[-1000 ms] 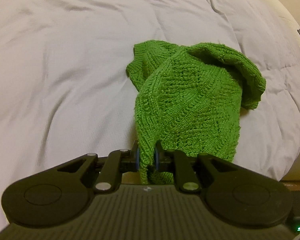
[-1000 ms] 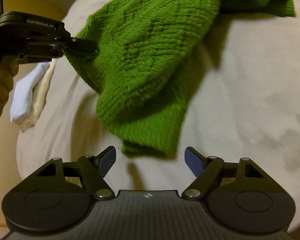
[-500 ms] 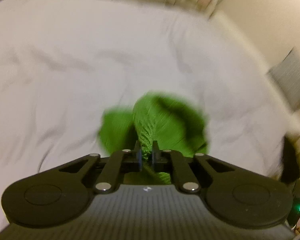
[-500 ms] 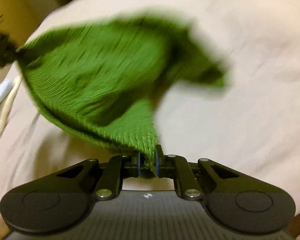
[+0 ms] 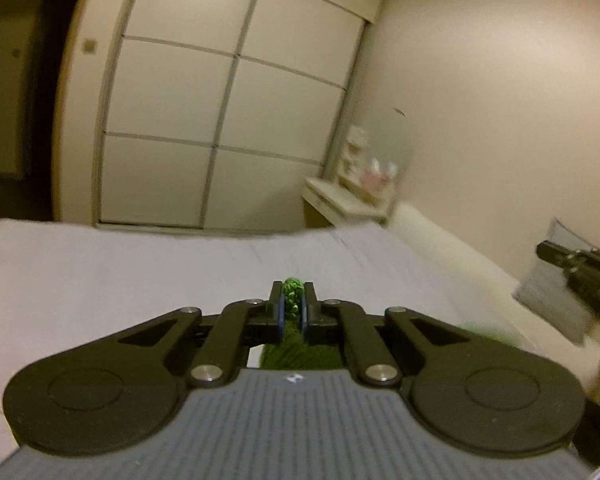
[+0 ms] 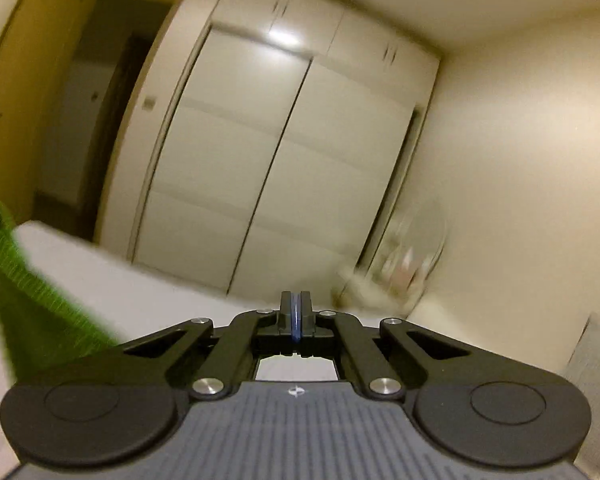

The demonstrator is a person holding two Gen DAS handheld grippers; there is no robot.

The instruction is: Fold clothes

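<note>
Left gripper point(image 5: 292, 307): black two-finger tool with blue-edged pads, fingers drawn narrow and clamped on a bunched edge of the green cable-knit sweater point(image 5: 291, 300); a tuft of the knit stands up between the fingertips, and the rest of the garment hangs below the tool, visible through the opening behind the fingers and again as a blurred green patch to the lower right; the tool is raised and points level across the white quilted bed point(image 5: 100, 280).

Right gripper point(image 6: 295, 312): same black build, pads pressed flat together with only a thin blue line between them; no green fabric shows between the pads in its own view, and whether an edge is pinched beneath them cannot be told; the sweater appears at the left edge of the right wrist view as a blurred green sheet draped downward over the bed; the right tool itself enters the left wrist view at the right edge as a dark blurred body.

Surroundings: white panelled sliding wardrobe point(image 5: 228, 108) beyond the foot of the bed; small pale side table point(image 5: 340, 200) with blurred items in the corner beside it; grey pillow point(image 5: 556, 284) at the right edge; dark doorway point(image 6: 100, 120) left of the wardrobe.
</note>
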